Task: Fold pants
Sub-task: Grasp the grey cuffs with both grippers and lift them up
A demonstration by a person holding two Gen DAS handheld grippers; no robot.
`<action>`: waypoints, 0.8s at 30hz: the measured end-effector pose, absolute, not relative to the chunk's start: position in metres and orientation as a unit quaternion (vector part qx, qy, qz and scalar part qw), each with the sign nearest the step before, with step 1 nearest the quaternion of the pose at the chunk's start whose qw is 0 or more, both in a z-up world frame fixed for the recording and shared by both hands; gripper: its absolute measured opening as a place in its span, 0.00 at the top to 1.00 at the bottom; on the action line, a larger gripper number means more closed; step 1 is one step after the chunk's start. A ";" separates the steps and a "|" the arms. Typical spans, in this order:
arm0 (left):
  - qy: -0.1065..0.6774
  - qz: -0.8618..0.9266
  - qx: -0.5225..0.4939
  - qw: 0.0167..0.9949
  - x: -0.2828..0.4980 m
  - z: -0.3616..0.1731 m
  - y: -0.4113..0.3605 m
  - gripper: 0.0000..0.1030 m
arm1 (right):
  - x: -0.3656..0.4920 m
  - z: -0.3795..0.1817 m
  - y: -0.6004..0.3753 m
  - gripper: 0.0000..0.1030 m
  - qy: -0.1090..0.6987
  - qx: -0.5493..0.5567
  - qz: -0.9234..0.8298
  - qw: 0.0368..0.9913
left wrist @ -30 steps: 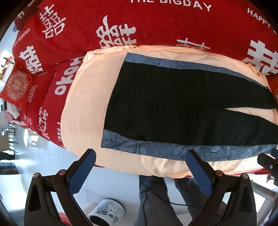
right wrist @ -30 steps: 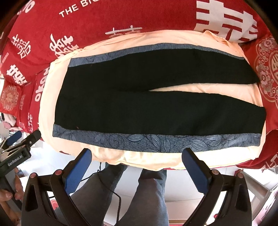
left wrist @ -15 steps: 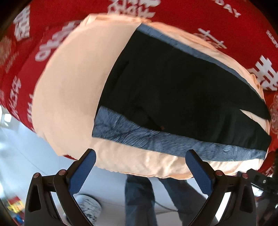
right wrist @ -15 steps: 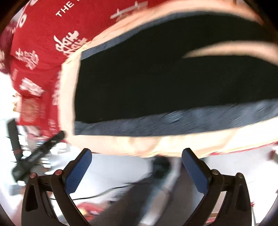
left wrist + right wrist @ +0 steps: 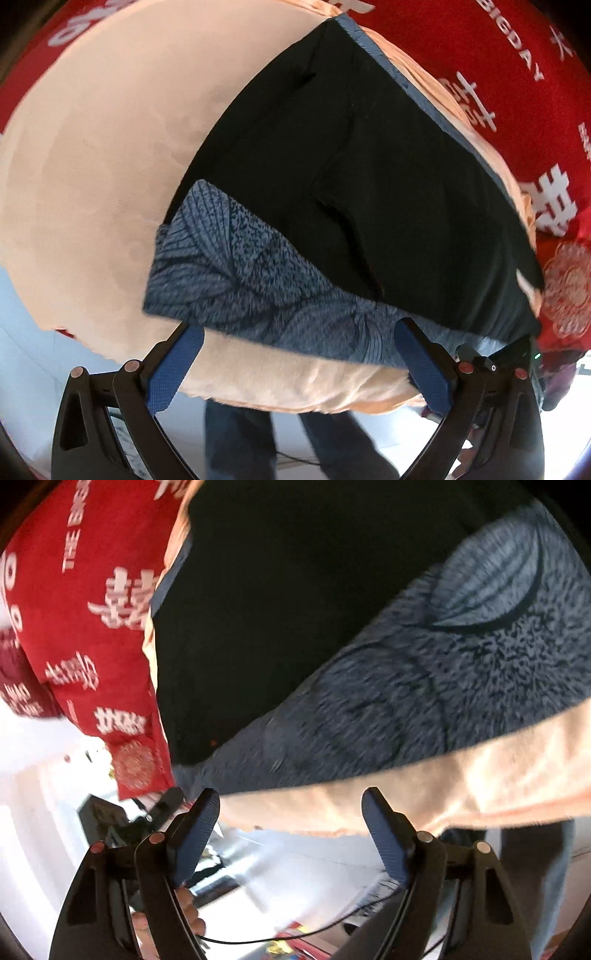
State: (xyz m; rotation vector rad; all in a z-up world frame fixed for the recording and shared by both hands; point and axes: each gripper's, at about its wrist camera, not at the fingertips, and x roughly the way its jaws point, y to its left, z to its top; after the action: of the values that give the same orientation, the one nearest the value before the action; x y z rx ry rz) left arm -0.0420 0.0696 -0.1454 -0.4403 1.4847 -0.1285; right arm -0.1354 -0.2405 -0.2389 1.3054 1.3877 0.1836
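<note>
Black fabric pants with a blue leaf-patterned side band (image 5: 369, 177) lie spread flat on a peach fleece blanket (image 5: 92, 155), itself over a red quilt printed with white characters (image 5: 535, 103). Near banded edge runs along the blanket's front margin; waist corner of the band lies at left in the left wrist view. Left gripper (image 5: 299, 365): jaws spread wide, nothing between them, tips just at the band's near edge, at the blanket's overhang. Right gripper (image 5: 291, 830): jaws likewise spread, empty, tips at the peach margin just below the band (image 5: 424, 701); view blurred. Open floor and the person's jean-clad legs (image 5: 258, 443) below the bed edge.
</note>
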 end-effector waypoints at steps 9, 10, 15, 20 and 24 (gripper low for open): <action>0.664 -0.054 -0.246 0.704 -0.018 -0.153 0.063 0.32 | -0.114 -0.211 -0.242 0.89 0.546 0.578 0.121 0.595; 0.666 -0.055 -0.243 0.703 -0.018 -0.156 0.063 0.32 | -0.111 -0.210 -0.241 0.88 0.553 0.568 0.122 0.597; 0.670 -0.056 -0.239 0.701 -0.019 -0.160 0.064 0.32 | -0.119 -0.219 -0.262 0.74 0.575 0.538 0.087 0.610; 0.678 -0.063 -0.220 0.699 -0.016 -0.161 0.062 0.32 | -0.146 -0.216 -0.300 0.52 0.538 0.572 0.024 0.618; 0.680 -0.059 -0.193 0.705 -0.016 -0.160 0.056 0.41 | -0.174 -0.223 -0.335 0.53 0.468 0.655 -0.018 0.593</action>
State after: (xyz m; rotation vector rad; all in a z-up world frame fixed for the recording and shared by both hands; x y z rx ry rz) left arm -0.0159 0.0561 -0.1596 -0.4301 1.5115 -0.1313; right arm -0.1737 -0.3351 -0.2235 1.5218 1.0879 -0.0430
